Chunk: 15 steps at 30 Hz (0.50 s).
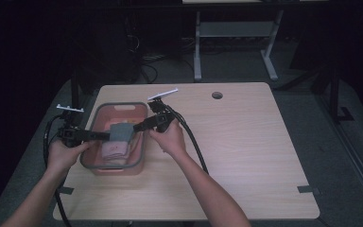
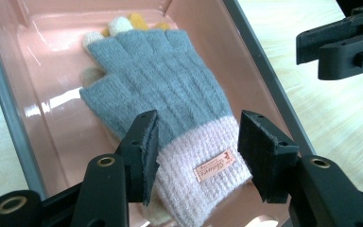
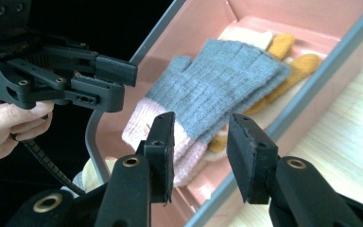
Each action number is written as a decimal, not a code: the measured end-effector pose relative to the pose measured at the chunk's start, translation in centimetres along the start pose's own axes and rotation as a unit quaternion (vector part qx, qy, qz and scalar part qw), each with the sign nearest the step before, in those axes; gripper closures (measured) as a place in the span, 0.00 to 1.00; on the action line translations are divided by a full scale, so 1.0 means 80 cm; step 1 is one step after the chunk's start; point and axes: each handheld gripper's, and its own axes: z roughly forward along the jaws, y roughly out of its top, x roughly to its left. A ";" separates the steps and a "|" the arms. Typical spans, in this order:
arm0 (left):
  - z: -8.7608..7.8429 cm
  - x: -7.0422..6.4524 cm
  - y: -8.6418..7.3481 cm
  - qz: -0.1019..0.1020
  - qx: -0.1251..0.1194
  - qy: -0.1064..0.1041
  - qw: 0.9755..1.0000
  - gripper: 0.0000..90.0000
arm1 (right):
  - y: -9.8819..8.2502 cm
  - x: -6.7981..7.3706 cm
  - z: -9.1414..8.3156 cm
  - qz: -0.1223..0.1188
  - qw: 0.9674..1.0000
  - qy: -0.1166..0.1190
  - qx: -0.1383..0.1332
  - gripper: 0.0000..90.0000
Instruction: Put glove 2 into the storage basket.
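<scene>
A grey fingerless glove with a pink cuff (image 2: 165, 80) lies flat in a pink bin with a grey rim (image 1: 142, 142), on top of a second glove with cream and orange fingers (image 3: 293, 61). My left gripper (image 2: 198, 146) hovers over the pink cuff, jaws open on either side of it and not pressing. My right gripper (image 3: 201, 151) is open above the bin's near rim (image 3: 312, 80), pointing at the grey glove (image 3: 222, 80). From above, the left gripper (image 1: 105, 136) and the right gripper (image 1: 137, 126) face each other across the bin. The glove (image 1: 119, 134) lies between them.
The bin stands at the left of a light wooden table (image 1: 246, 142) with a cable hole (image 1: 217, 95) near its far edge. Black cables trail from both grippers toward me. Beyond the table is a dark floor with a white desk frame (image 1: 197, 52).
</scene>
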 end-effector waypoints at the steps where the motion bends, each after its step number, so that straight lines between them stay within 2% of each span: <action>1: -0.001 -0.001 0.001 -0.001 -0.003 -0.002 1.000 0.54 | 0.000 -0.001 -0.006 0.000 1.000 0.000 -0.004 0.68; 8: -0.003 -0.008 0.003 0.000 -0.016 -0.009 1.000 0.52 | -0.001 -0.006 -0.023 -0.002 1.000 -0.006 -0.011 0.66; 11: -0.002 -0.015 0.005 0.009 -0.017 -0.014 1.000 0.51 | -0.003 -0.010 -0.035 0.001 1.000 -0.010 -0.020 0.65; 15: 0.001 -0.021 0.007 0.011 -0.023 -0.020 0.999 0.50 | -0.006 -0.014 -0.043 0.001 1.000 -0.015 -0.022 0.64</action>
